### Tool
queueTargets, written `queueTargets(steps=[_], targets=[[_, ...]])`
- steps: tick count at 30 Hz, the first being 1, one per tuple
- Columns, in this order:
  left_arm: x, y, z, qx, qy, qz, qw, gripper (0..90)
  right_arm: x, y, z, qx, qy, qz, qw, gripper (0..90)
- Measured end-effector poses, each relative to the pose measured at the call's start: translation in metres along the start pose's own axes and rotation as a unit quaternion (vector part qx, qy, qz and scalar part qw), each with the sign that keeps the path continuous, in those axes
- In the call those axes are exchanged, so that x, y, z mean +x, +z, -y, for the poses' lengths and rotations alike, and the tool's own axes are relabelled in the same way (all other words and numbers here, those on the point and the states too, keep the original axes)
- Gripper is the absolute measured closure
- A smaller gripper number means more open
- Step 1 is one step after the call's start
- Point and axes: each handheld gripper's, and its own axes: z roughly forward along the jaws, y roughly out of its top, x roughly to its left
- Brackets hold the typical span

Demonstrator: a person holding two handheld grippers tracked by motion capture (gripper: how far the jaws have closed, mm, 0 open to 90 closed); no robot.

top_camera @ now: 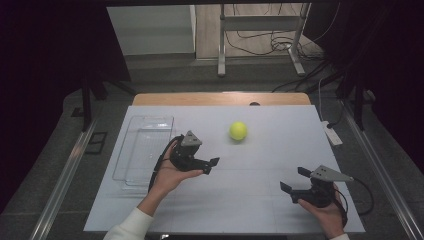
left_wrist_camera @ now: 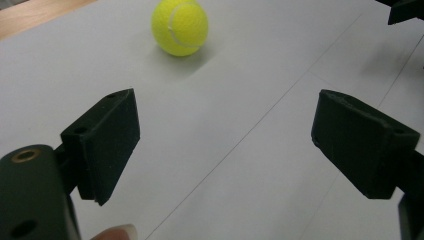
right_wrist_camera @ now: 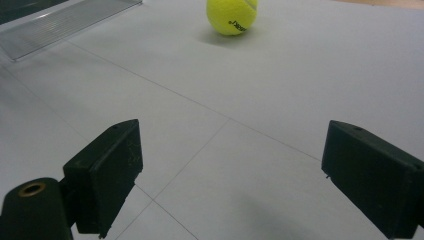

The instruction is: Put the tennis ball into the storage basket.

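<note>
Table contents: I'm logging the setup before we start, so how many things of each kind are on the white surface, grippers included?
Yellow tennis ball: 1
Clear plastic tray: 1
Handheld grippers, both with jaws apart: 2 (left gripper, right gripper)
Total: 4

Lab or recording studio setup. White gridded board point(top_camera: 260, 195) under both hand-held grippers, laid on a wooden table point(top_camera: 220, 98). Beyond the grippers: black curtains point(top_camera: 45, 75) on both sides, metal stand point(top_camera: 260, 35), loose cables point(top_camera: 280, 42) on the floor, power strip point(top_camera: 332, 134) right of the board.
</note>
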Motion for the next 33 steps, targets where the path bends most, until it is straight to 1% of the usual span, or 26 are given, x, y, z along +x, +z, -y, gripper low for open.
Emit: queueTargets(steps=[5,9,13,21,27,33], targets=[[0.001,0.006,-0.006,0.003,0.000,0.004,1.0000,13.2,0.000,0.000,0.000,0.000,0.000,0.000,1.0000,9.7],[0.002,0.009,-0.012,0.003,-0.001,0.004,1.0000,13.2,0.000,0.000,0.000,0.001,-0.001,0.000,1.0000,9.7],[0.004,0.012,-0.016,0.006,-0.003,0.008,0.9999,13.2,0.000,0.001,0.000,0.001,0.000,0.000,1.0000,9.7],[0.003,0.019,-0.025,0.009,0.006,0.006,0.9999,13.1,0.000,0.000,0.000,0.002,-0.002,0.000,1.0000,9.8],[0.004,0.023,-0.030,0.011,0.006,0.010,0.9999,13.1,0.000,0.001,0.000,0.003,-0.002,0.000,1.0000,9.8],[0.006,0.029,-0.036,0.017,0.008,0.007,0.9998,13.0,0.000,0.001,0.000,0.003,-0.001,0.001,1.0000,9.8]])
